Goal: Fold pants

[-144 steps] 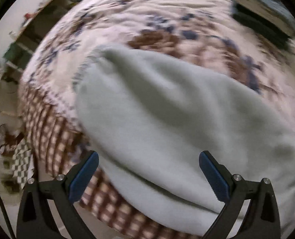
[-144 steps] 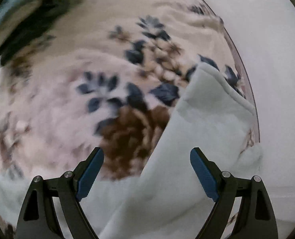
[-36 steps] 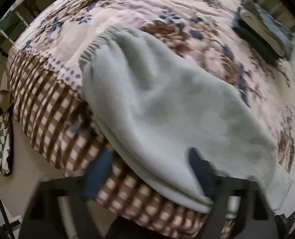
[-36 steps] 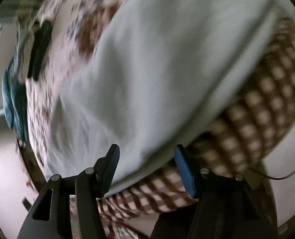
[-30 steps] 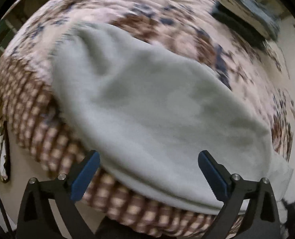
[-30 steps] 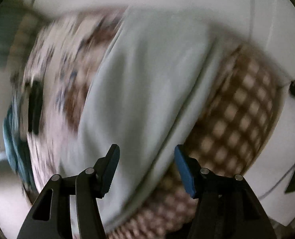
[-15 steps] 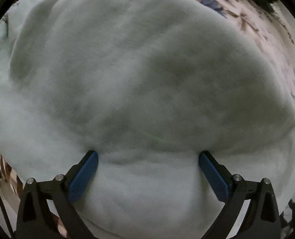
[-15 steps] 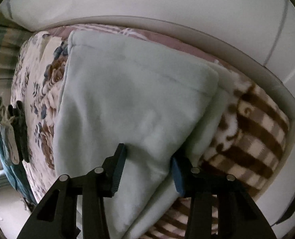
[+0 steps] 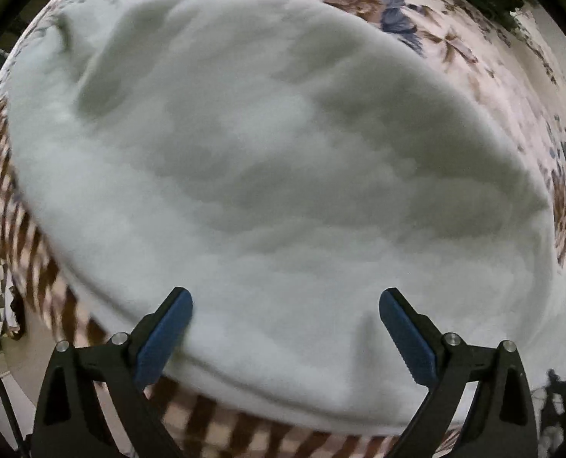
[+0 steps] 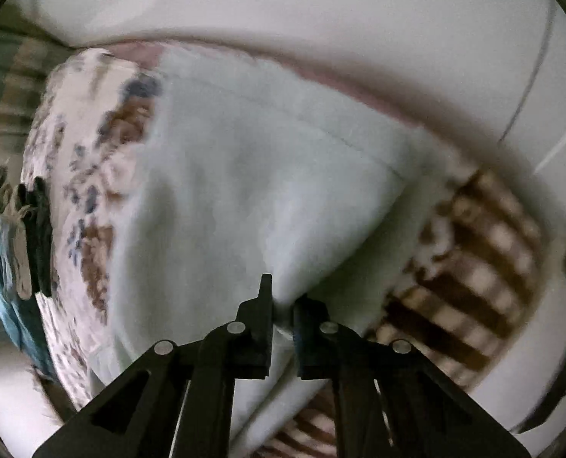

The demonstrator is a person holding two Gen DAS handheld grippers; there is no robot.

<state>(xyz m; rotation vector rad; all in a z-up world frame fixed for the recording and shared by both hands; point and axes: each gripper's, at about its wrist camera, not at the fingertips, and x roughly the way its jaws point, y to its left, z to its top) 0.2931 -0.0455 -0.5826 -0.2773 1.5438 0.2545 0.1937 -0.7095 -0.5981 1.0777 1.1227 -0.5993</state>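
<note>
left gripper [image 9: 285,318] jaws spread over pants [image 9: 267,175] (on bed) | right gripper [image 10: 283,315] jaws pinching pants edge

the bed [image 9: 473,49] has a floral blanket [image 9: 454,38] on top, with a brown check border [image 10: 473,267] hanging over the edge. the pale green pants [image 9: 263,171] lie flat on the blanket, reaching over that edge.

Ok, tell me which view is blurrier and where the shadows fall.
Right wrist view: blurrier, motion smear across the plaid blanket edge and pale pants; the right claw stays sharp. Left wrist view: softer blur, grey shadow patches across the pants, strong fisheye bending at the floral blanket.
</note>
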